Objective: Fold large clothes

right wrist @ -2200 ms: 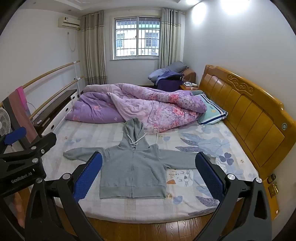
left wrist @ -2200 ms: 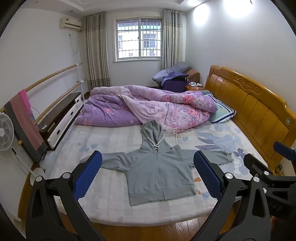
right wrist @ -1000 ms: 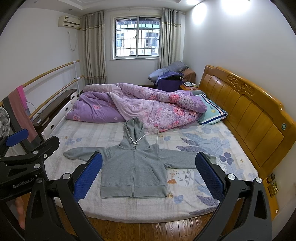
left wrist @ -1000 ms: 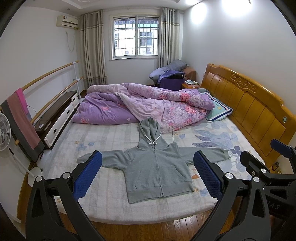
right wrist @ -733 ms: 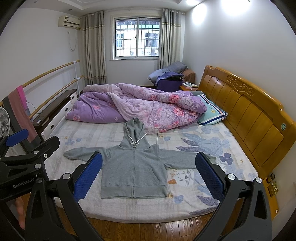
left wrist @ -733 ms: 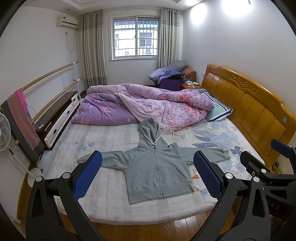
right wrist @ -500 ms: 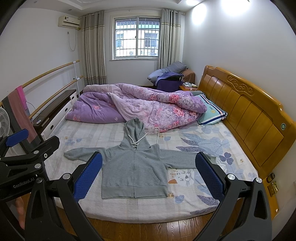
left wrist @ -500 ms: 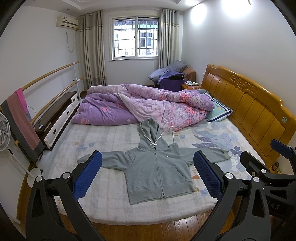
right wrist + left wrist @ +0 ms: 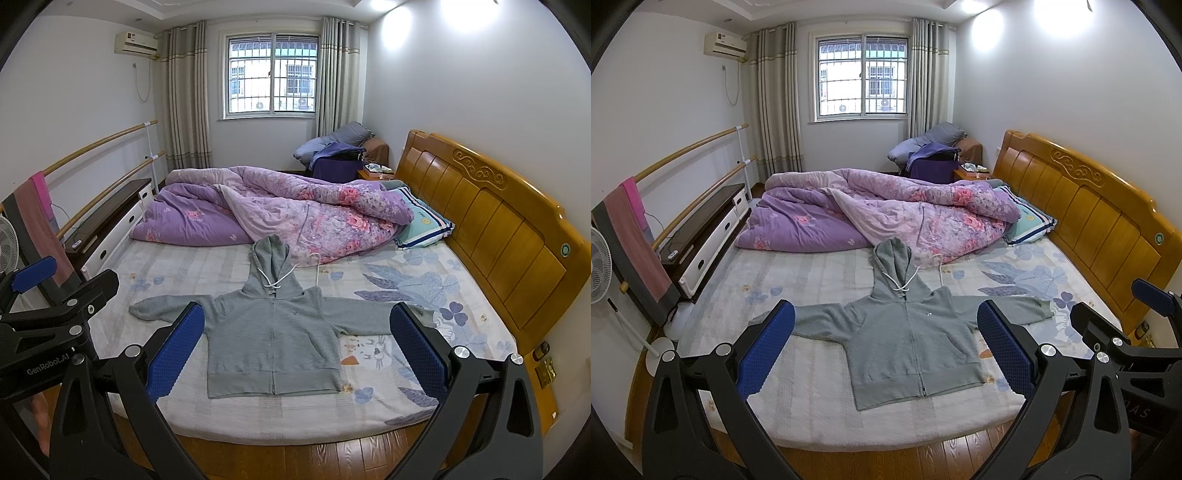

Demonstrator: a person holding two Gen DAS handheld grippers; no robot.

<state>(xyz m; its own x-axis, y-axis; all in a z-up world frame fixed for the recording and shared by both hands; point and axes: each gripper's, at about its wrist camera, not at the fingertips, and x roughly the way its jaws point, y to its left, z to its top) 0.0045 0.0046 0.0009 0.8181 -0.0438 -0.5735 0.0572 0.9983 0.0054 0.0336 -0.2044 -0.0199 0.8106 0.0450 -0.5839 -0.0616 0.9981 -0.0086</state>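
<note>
Two hand-held grippers hang over the foot of the bed (image 9: 798, 280), and neither has anything between its blue pads: the left hand-held gripper (image 9: 884, 350) is spread wide, and the right hand-held gripper (image 9: 297, 350) is spread just as wide, both well apart from the cloth. The task's thing, a grey zip-up hoodie (image 9: 908, 339), lies flat and face up on the patterned bedsheet (image 9: 406, 288) near the bed's foot edge, zipper closed, both sleeves stretched straight out to the sides, hood (image 9: 271, 258) pointing toward the bunched purple floral quilt (image 9: 886, 206) and touching or nearly touching its near fold. A white drawstring trails from the hood onto the sheet. A wooden headboard (image 9: 491, 221) runs along the right side, with a striped pillow (image 9: 424, 225) beside it. Judging by the layout, the garment is already spread and no fold has been made, so the step in hand looks like the approach before the first fold. The next move probably calls for lowering each hand-held gripper to a sleeve cuff or a shoulder edge, pinching only the top layers cleanly, and carrying the sleeves inward across the chest without dragging the body out of square.
</note>
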